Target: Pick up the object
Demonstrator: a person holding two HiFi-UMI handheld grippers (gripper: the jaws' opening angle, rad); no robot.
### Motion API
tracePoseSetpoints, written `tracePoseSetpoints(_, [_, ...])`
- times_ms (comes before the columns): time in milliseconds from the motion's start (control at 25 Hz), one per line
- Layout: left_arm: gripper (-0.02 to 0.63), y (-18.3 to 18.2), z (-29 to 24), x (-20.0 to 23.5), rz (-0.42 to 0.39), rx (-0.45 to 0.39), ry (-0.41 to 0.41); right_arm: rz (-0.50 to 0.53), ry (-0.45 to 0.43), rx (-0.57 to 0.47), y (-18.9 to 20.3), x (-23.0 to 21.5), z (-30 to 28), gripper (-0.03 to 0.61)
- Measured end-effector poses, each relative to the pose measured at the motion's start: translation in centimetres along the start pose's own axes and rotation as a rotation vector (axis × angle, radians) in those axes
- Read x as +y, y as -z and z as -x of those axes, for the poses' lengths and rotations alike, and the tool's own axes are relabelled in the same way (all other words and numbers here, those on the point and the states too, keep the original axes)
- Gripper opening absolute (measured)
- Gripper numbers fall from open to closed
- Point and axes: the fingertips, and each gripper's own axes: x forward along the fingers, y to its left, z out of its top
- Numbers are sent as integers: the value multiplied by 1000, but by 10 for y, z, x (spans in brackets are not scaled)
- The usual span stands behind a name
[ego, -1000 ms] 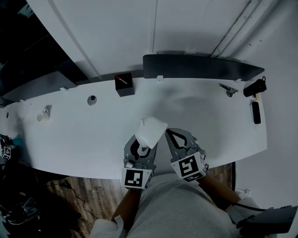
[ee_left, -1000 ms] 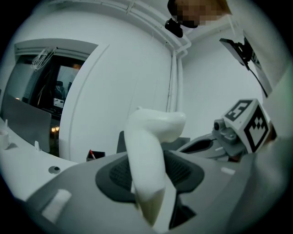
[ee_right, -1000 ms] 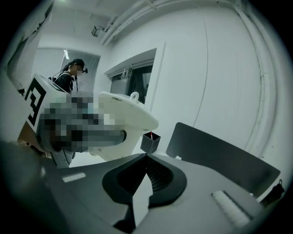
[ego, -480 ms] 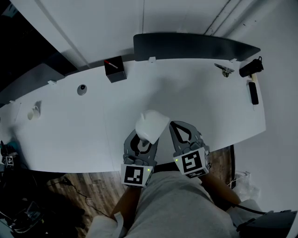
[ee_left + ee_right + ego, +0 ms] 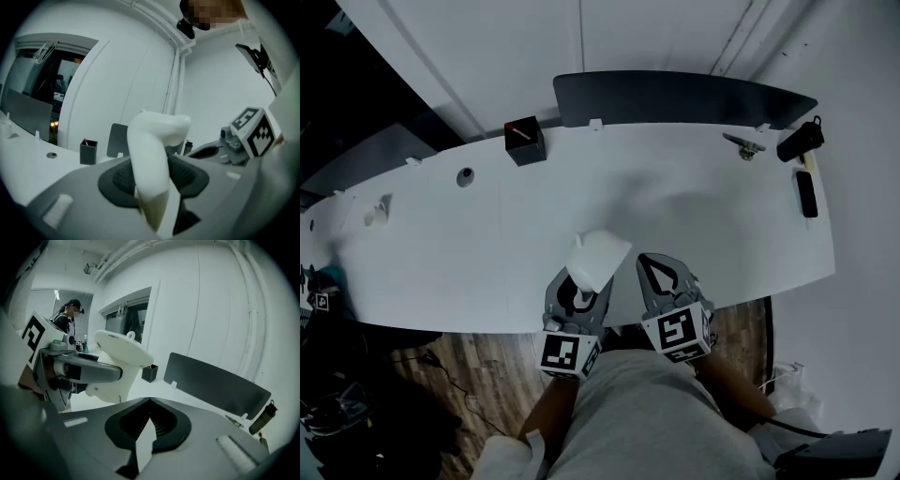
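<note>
Claw on the left [image 5: 152, 180] grips the white object [image 5: 600, 258] above the desk [image 5: 487, 244]; right claw [image 5: 149, 404] is fully closed, empty.

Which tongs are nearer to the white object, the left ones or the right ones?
Left. The left tongs hold the white object between their jaws. The right tongs are shut and empty, beside it on its right, apart from it.

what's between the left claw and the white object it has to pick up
Nothing visible does. The left claw is shut on the white object, which sticks out past its tips. The right claw is shut and empty beside it, not blocking.
</note>
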Motion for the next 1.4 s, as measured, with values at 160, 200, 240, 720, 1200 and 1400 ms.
tracePoseSetpoints(160, [186, 8, 8, -35, 5, 4, 9, -13, 6, 1, 20, -7, 28, 0])
tracePoseSetpoints(200, [186, 11, 10, -45, -3, 7, 10, -21, 6, -1, 25, -9, 36, 0])
tracePoseSetpoints(240, [186, 14, 13, -54, -7, 10, 9, -31, 5, -3, 31, -11, 43, 2])
tracePoseSetpoints(720, [184, 33, 88, -94, 47, 23, -104, -126, -117, -52, 72, 34, 100, 0])
tracePoseSetpoints(1200, [183, 10, 153, -82, 81, -79, -26, -171, -97, -107, 36, 95, 125, 2])
tracePoseSetpoints(1400, [183, 5, 174, -73, 111, -103, 13, -217, -81, -63, 29, 122, 129, 2])
